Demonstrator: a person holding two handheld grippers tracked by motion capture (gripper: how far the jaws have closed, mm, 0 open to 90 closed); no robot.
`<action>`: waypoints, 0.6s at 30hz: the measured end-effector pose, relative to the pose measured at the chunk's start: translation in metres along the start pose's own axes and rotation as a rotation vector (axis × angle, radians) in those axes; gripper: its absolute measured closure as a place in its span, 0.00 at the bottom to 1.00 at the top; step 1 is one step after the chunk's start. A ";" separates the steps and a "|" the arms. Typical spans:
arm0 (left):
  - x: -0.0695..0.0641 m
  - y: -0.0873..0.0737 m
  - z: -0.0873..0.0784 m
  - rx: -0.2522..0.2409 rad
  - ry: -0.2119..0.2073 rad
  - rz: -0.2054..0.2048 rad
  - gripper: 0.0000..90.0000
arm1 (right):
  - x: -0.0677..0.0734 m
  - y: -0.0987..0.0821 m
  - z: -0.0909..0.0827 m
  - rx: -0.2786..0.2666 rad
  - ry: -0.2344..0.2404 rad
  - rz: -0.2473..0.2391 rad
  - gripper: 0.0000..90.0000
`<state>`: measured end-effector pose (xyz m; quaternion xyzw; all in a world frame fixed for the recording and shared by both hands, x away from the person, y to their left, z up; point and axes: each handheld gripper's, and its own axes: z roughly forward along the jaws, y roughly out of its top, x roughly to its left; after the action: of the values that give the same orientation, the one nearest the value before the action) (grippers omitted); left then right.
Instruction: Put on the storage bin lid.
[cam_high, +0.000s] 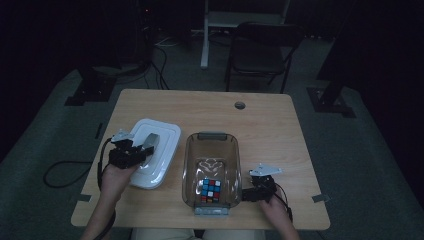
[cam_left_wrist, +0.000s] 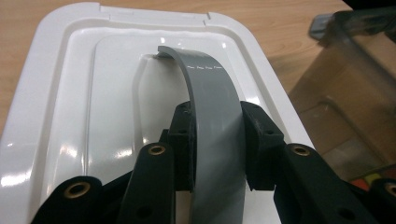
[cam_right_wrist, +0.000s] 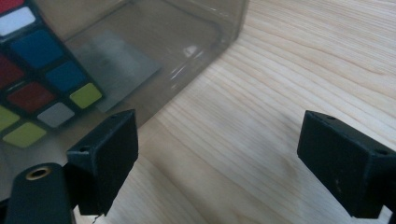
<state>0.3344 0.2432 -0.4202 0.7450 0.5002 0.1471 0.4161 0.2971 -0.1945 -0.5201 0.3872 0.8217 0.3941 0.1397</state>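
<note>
On the left half of the wooden table (cam_high: 260, 120) lies a white plastic lid (cam_high: 155, 150) with a grey arched handle (cam_left_wrist: 212, 116) standing up from its middle. The left gripper (cam_high: 142, 152) has its two black jaws clamped on the sides of that handle, the pads pressing the grey strip from both sides. Just beside the lid, toward the middle of the table, stands a clear smoky storage bin (cam_high: 212, 142) with a grey latch at each short end. Inside the bin, at the end nearer the person, rests a Rubik's cube (cam_high: 210, 190) with blue, red and white squares facing up. The right gripper (cam_high: 246, 194) sits low on the table just beside the bin's near right corner, its jaws spread wide with bare wood between them, gripping nothing.
</note>
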 end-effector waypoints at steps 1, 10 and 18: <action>-0.001 0.002 -0.002 -0.002 -0.003 0.008 0.77 | 0.002 0.001 0.001 0.001 0.005 -0.003 0.14; -0.003 0.018 -0.021 -0.043 0.005 0.038 0.77 | 0.019 0.005 0.010 0.009 0.039 -0.044 0.14; -0.014 0.028 -0.031 -0.073 -0.054 0.054 0.77 | 0.040 0.015 0.026 0.000 0.090 -0.080 0.14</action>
<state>0.3255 0.2417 -0.3773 0.7463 0.4629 0.1561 0.4521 0.2925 -0.1447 -0.5225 0.3360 0.8418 0.4054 0.1184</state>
